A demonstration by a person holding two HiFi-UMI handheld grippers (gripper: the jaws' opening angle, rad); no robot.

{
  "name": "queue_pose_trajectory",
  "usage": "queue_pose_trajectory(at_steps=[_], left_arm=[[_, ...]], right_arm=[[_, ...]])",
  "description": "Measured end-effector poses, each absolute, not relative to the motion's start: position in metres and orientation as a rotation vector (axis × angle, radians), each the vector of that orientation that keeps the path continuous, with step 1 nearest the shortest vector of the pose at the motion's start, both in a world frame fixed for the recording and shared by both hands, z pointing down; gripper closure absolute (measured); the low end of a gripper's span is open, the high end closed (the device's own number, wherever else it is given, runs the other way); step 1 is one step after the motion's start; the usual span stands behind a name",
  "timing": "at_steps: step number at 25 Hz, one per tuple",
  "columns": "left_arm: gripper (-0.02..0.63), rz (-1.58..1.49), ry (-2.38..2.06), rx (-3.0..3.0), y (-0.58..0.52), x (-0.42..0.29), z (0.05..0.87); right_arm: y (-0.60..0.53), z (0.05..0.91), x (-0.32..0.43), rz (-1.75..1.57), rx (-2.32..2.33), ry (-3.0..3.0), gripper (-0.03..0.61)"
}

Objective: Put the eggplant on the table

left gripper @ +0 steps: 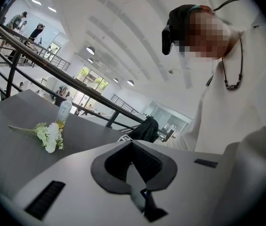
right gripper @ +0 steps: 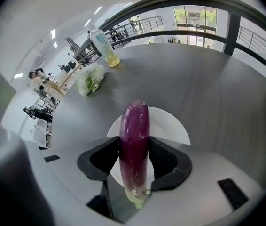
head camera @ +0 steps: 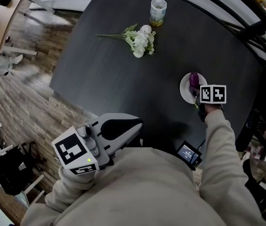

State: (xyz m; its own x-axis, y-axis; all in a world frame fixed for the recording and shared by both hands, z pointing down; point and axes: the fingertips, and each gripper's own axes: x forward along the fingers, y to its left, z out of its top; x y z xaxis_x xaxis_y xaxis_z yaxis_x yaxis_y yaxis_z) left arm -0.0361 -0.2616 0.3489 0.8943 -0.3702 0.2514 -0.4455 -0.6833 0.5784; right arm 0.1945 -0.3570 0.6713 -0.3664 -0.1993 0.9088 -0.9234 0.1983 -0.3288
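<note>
A long purple eggplant stands between the jaws of my right gripper, which is shut on it with both pads against its sides. Its green stem end points back into the gripper and its rounded tip hangs over a small white plate. In the head view the right gripper points steeply down at the plate on the right side of the dark table, with the eggplant showing just beyond it. My left gripper is held near my body at the table's near edge, shut and empty.
A bunch of white flowers and a clear bottle lie farther back on the table. A small device with a screen sits at the near edge. A dark railing runs behind the table; a black bag rests on the floor at the left.
</note>
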Motion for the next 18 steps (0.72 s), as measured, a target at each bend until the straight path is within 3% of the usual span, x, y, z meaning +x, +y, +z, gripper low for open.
queue_pose_trajectory(at_steps=[18], left_arm=[[0.609,0.159,-0.542,2.398,-0.2642,-0.0343,0.3513]], right_arm=[[-0.359,0.6659,0.1956,1.23,1.118,-1.731,0.348]])
